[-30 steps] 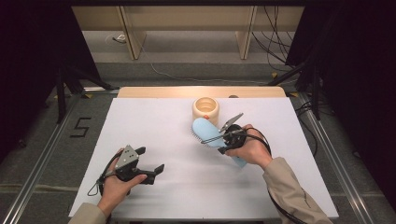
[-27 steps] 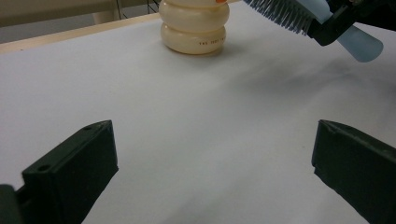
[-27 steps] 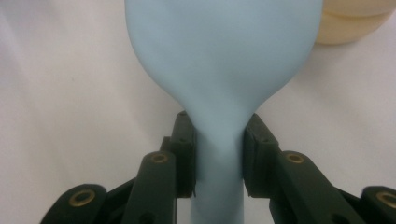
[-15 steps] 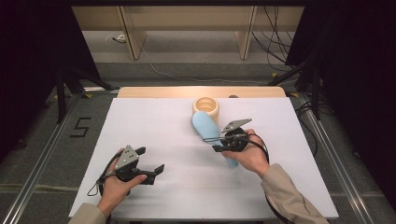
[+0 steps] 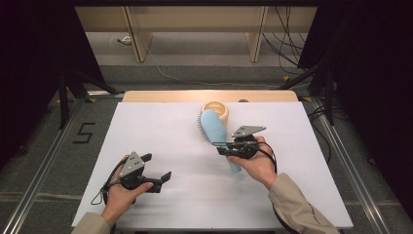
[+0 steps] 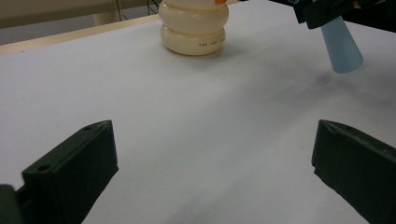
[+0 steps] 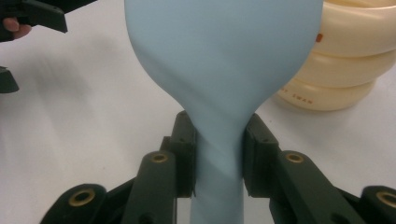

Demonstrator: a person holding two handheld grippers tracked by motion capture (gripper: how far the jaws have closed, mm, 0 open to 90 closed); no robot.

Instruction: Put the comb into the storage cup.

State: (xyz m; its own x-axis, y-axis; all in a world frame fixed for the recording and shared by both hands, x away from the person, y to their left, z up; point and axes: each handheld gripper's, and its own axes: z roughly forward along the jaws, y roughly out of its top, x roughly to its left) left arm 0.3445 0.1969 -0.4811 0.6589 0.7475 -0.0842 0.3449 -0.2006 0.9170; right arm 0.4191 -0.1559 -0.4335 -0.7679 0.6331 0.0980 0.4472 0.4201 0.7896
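Note:
A light blue hairbrush point(image 5: 213, 126) is held above the white table, bristles facing left and its head reaching toward a cream ribbed cup point(image 5: 215, 110) at the back. My right gripper point(image 5: 220, 147) is shut on the brush's neck. In the right gripper view, both pads squeeze the narrow neck of the brush point(image 7: 219, 56) at the right gripper point(image 7: 218, 158), with the cup point(image 7: 345, 70) just behind. The brush's handle end point(image 6: 341, 46) hangs free in the left gripper view. My left gripper point(image 5: 156, 166) rests at the front left, open and with nothing in it point(image 6: 210, 172).
The white table sheet point(image 5: 160, 126) has free room in the middle and on the left. A wooden strip point(image 5: 146, 96) runs along its far edge. Dark stands and cables sit on the floor beyond.
My right gripper has lifted and turned the brush, carrying its head back toward the cream cup. The left gripper has stayed in place.

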